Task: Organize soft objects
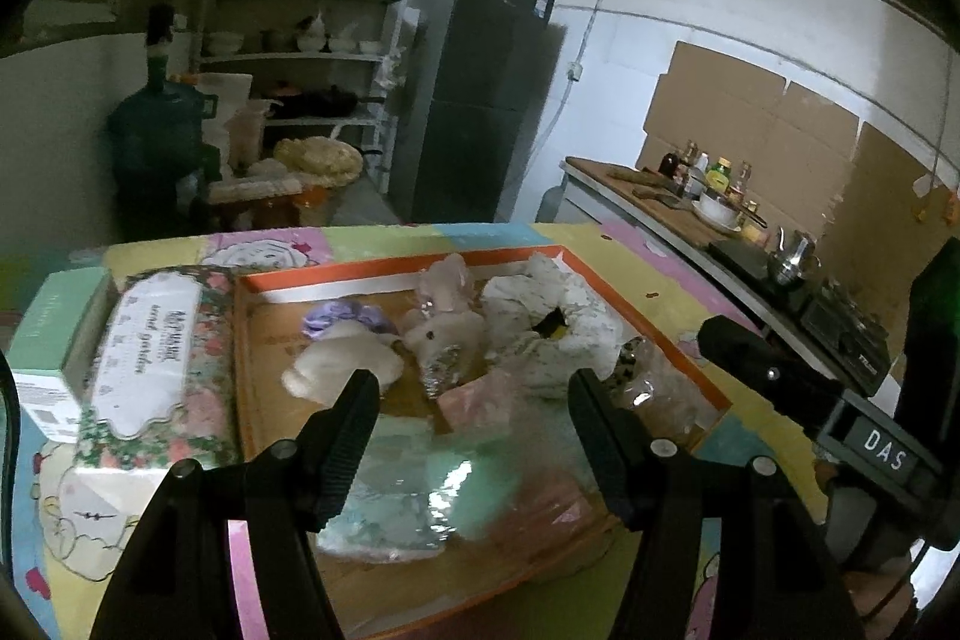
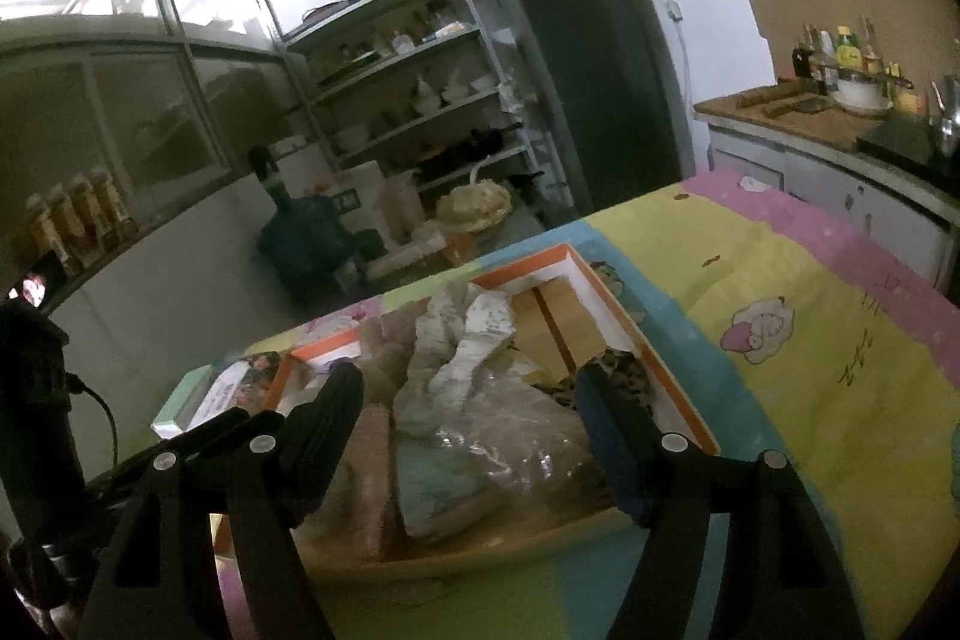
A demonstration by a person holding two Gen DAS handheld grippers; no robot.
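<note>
Both the left gripper (image 1: 471, 397) and the right gripper (image 2: 468, 394) hover with jaws wide and empty (ready to choose) above the soft objects (image 1: 444, 340) gathered in the orange tray (image 1: 654, 328) at centre frame.

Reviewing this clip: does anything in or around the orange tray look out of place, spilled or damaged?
Nothing spilled or broken. The soft items lie in a loose, overlapping heap inside the orange tray, unsorted. Both tools, left and right, are open above it.
</note>
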